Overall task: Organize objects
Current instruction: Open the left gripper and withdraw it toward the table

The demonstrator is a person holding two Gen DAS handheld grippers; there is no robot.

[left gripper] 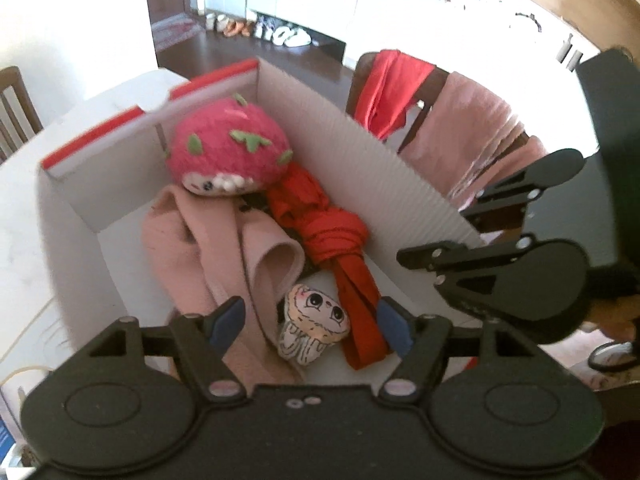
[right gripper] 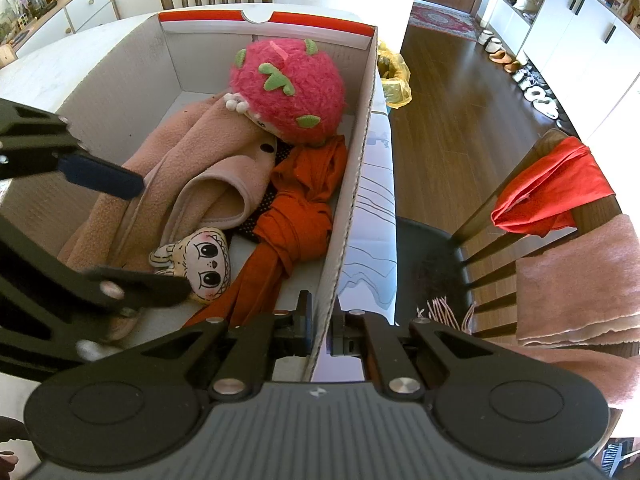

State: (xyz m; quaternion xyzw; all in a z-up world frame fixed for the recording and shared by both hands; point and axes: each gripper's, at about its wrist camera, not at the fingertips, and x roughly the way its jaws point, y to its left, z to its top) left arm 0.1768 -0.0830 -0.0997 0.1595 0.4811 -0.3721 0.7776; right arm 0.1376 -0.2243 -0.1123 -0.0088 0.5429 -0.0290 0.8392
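two plush toys [right gripper: 288, 92], one box [right gripper: 352, 184]

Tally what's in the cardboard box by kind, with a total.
Plush toys: 2, the pink dragon-fruit plush and the small cream doll
Cloth items: 2, the pink fleece garment and the knotted red-orange cloth
Total: 4
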